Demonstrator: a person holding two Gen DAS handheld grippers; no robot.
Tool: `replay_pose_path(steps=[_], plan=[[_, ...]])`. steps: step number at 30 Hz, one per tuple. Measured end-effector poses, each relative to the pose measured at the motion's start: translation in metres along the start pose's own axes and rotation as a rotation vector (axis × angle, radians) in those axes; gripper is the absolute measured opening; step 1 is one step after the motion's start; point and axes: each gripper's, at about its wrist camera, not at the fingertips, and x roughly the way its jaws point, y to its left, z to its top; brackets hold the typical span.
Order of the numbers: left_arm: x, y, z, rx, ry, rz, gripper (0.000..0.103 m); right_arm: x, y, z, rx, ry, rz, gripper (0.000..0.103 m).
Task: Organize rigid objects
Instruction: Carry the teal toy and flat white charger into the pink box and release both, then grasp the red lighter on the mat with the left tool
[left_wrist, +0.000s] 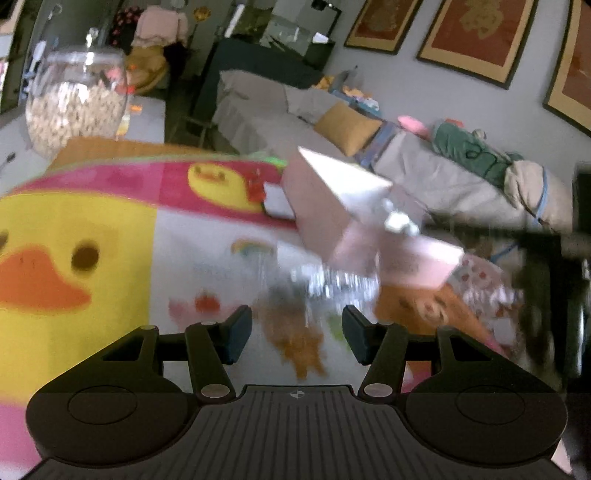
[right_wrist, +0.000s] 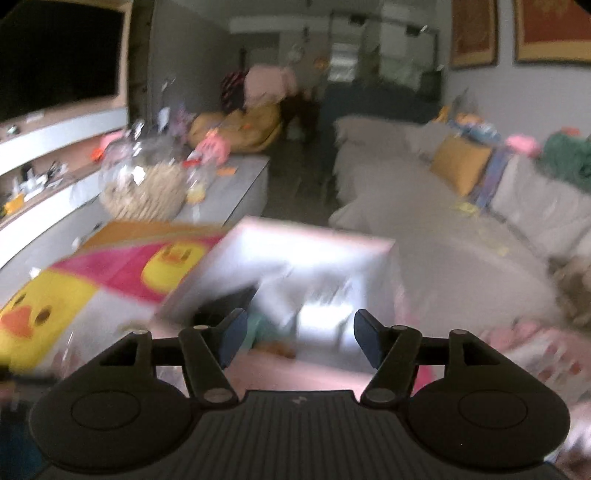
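A pale pink box (left_wrist: 332, 210) with a raised lid stands on the duck-print cloth (left_wrist: 74, 229), ahead and right of my left gripper (left_wrist: 297, 332). That gripper is open with nothing between its fingers. A clear glinting object (left_wrist: 332, 282), too blurred to name, lies just past the fingertips. In the right wrist view the same pink box (right_wrist: 295, 266) fills the middle as a blur. It sits close ahead of my right gripper (right_wrist: 301, 336), whose jaws stand apart with no pad touching anything.
A big glass jar (left_wrist: 74, 103) of pale pieces stands at the cloth's far left, also seen as the jar (right_wrist: 144, 188) on a grey counter (right_wrist: 236, 184). A grey sofa (right_wrist: 443, 229) with an orange cushion (left_wrist: 347, 127) runs along the right. A dark blurred shape (left_wrist: 539, 266) crosses the right side.
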Motion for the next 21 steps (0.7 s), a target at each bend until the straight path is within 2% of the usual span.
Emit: replay_pose_path(steps=[2, 5, 8, 11, 13, 14, 15, 18, 21], plan=[[0.008, 0.000, 0.016, 0.019, -0.030, 0.027, 0.059, 0.003, 0.008, -0.016, -0.006, 0.032, 0.022, 0.069], [0.029, 0.006, 0.044, 0.015, -0.068, 0.059, 0.059, -0.003, 0.022, -0.030, -0.056, 0.012, 0.021, 0.070], [0.062, 0.017, 0.072, -0.050, -0.054, 0.043, 0.059, -0.012, 0.025, -0.037, -0.034, -0.003, 0.084, 0.070], [0.103, 0.024, 0.097, -0.090, -0.022, 0.063, 0.059, -0.020, 0.032, -0.046, -0.031, -0.011, 0.138, 0.070], [0.131, 0.028, 0.110, -0.113, 0.011, 0.089, 0.049, -0.021, 0.036, -0.053, -0.033, -0.017, 0.152, 0.070], [0.143, 0.030, 0.113, -0.125, 0.017, 0.107, 0.034, -0.021, 0.036, -0.056, -0.038, -0.025, 0.145, 0.070], [0.151, 0.031, 0.115, -0.134, 0.028, 0.119, 0.025, -0.021, 0.037, -0.060, -0.045, -0.032, 0.132, 0.070], [0.176, 0.034, 0.117, -0.144, 0.083, 0.138, 0.025, -0.020, 0.034, -0.070, -0.041, -0.033, 0.116, 0.070], [0.185, 0.032, 0.117, -0.126, 0.088, 0.142, 0.027, -0.013, 0.024, -0.075, 0.008, -0.002, 0.135, 0.070]])
